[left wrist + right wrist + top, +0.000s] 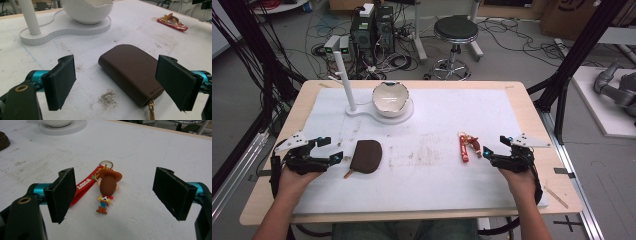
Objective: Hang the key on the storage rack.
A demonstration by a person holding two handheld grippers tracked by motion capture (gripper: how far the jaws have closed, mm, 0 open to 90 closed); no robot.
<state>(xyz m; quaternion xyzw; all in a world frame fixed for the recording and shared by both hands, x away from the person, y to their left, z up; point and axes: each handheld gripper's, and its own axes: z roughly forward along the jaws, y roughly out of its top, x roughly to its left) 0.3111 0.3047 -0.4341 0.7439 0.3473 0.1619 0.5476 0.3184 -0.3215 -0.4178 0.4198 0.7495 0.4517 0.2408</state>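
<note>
A brown zip pouch (pixel 367 156) lies flat on the white mat, its gold zipper pull (pixel 150 110) pointing toward me. My left gripper (pixel 331 149) rests just left of it, open; in the left gripper view the pouch (pixel 132 71) lies ahead between the two wide-apart pads (pixel 61 81). At the right, a keychain (pixel 467 145) with a red strap and a small cowboy figure lies on the mat. My right gripper (pixel 495 147) sits open right beside it; the figure (pixel 107 188) lies between its pads, untouched.
A white stand (pixel 377 114) with an upright post (pixel 344 75) and a broken-egg-shaped bowl (pixel 389 98) sits at the mat's back left. The mat (pixel 432 185) covers most of the wooden table. A stool, computers and cables stand on the floor behind.
</note>
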